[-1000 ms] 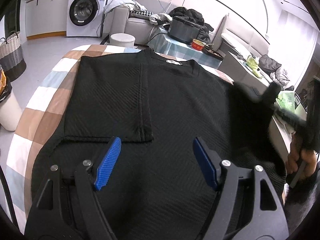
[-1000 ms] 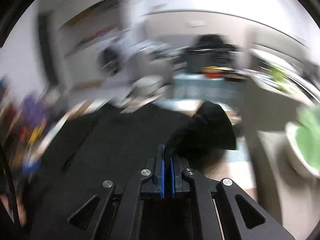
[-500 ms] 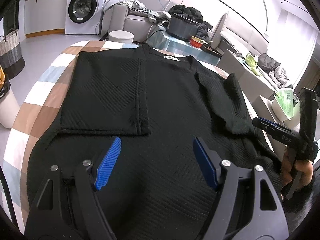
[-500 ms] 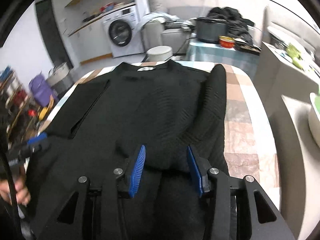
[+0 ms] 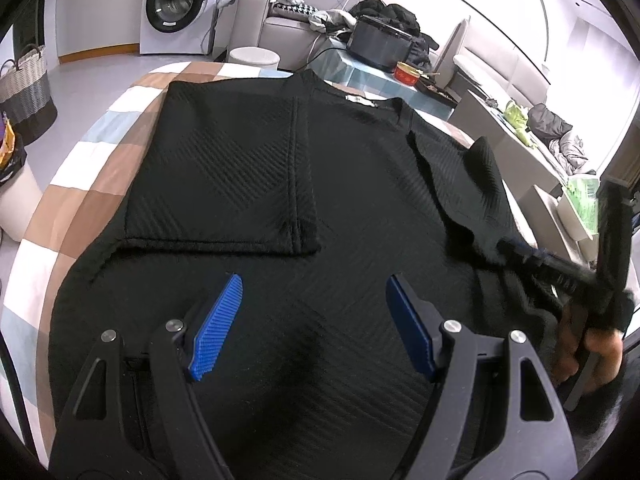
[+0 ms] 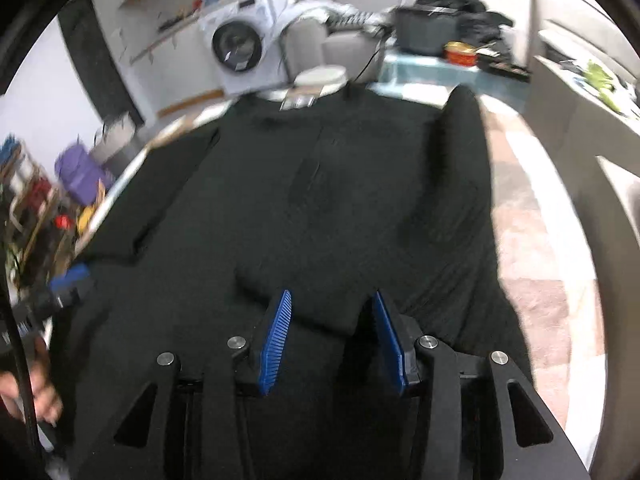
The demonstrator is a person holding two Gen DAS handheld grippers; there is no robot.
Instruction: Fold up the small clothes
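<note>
A checkered desk [image 5: 72,184] carries a black shirt [image 5: 360,208] lying flat, its long axis running from the hem near both grippers to the collar at the far edge. Both sleeves are folded inward. The left gripper [image 5: 314,324] hovers with fingers wide apart, holding nothing. The right gripper [image 6: 330,336] is partly open over the right sleeve's cuff, gripping nothing.

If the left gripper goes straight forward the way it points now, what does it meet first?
Probably the folded-in sleeve of the black shirt: the open left gripper points along the cloth toward its hem, though its height is unclear.
</note>
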